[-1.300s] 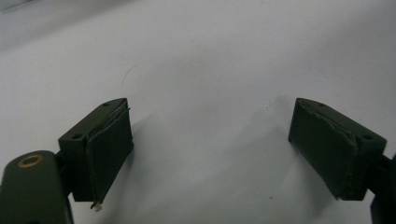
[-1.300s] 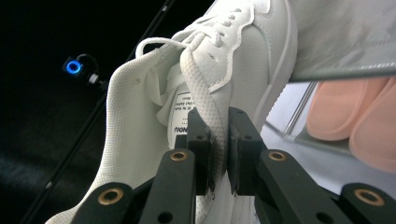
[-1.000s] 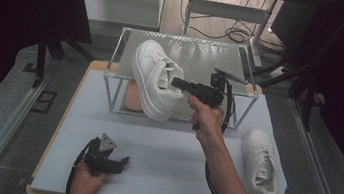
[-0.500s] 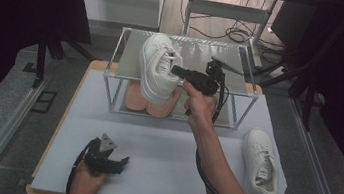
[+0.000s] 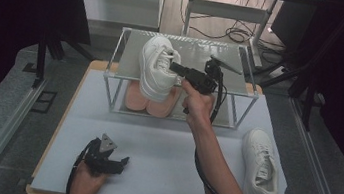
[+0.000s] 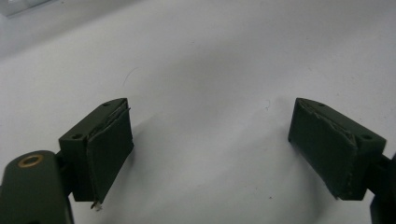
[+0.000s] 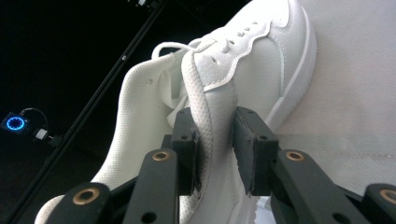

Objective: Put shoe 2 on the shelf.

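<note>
White sneaker [image 5: 157,67], black grippers [image 5: 180,68], peach insoles [image 5: 151,103], white table mat [image 5: 163,151]

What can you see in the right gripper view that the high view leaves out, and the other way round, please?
The right gripper view alone shows the grip up close: the pads clamp the shoe's collar, with a lace draped between them, and a blue ring light glows in the dark. The high view alone shows the second white shoe on the table, the pink insoles under the rack, and the left gripper. Both show the held white shoe and the right gripper.
</note>
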